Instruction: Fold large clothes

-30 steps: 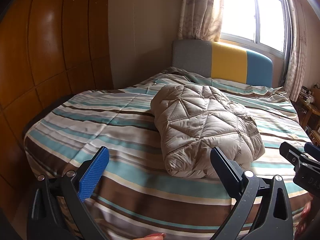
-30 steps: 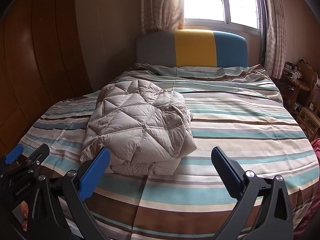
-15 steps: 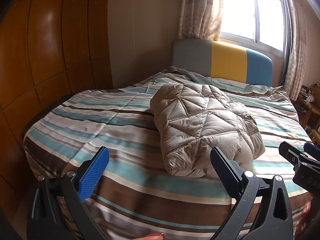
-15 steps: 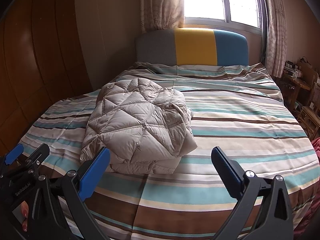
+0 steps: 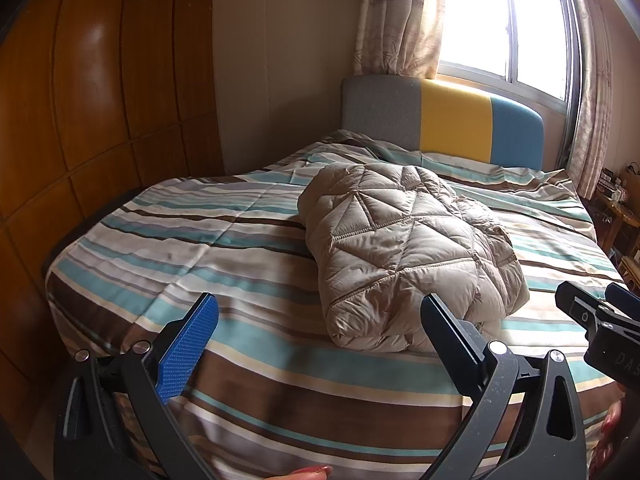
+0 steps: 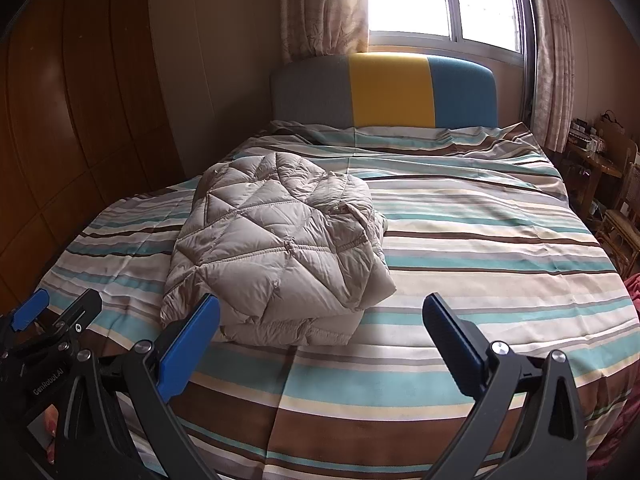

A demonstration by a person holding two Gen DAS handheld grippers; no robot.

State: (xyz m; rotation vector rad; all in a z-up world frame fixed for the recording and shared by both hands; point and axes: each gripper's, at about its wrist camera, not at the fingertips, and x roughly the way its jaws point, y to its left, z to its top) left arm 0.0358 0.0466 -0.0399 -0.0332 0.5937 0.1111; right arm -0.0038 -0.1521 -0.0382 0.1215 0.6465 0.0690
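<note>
A folded beige quilted jacket (image 5: 412,252) lies on the striped bedspread (image 5: 224,240), toward the foot of the bed; in the right wrist view it sits at about 10 o'clock from the frame's centre, in the left wrist view at about 1 o'clock. The left gripper (image 5: 318,322) is spread wide and holds nothing; its right finger (image 5: 448,332) overlaps the jacket's near edge in the picture, though contact cannot be told. The right gripper (image 6: 320,322) is likewise wide apart and empty, its blue-padded left finger (image 6: 188,344) in front of the jacket's near corner. In the right wrist view the left tool's body at 8 o'clock bears the white marking "GenRobot.AI". In the left wrist view the right tool at 4 o'clock shows the letters "DA", the rest cut off. At 12 o'clock stands a headboard (image 6: 384,92) in grey, yellow and blue.
</note>
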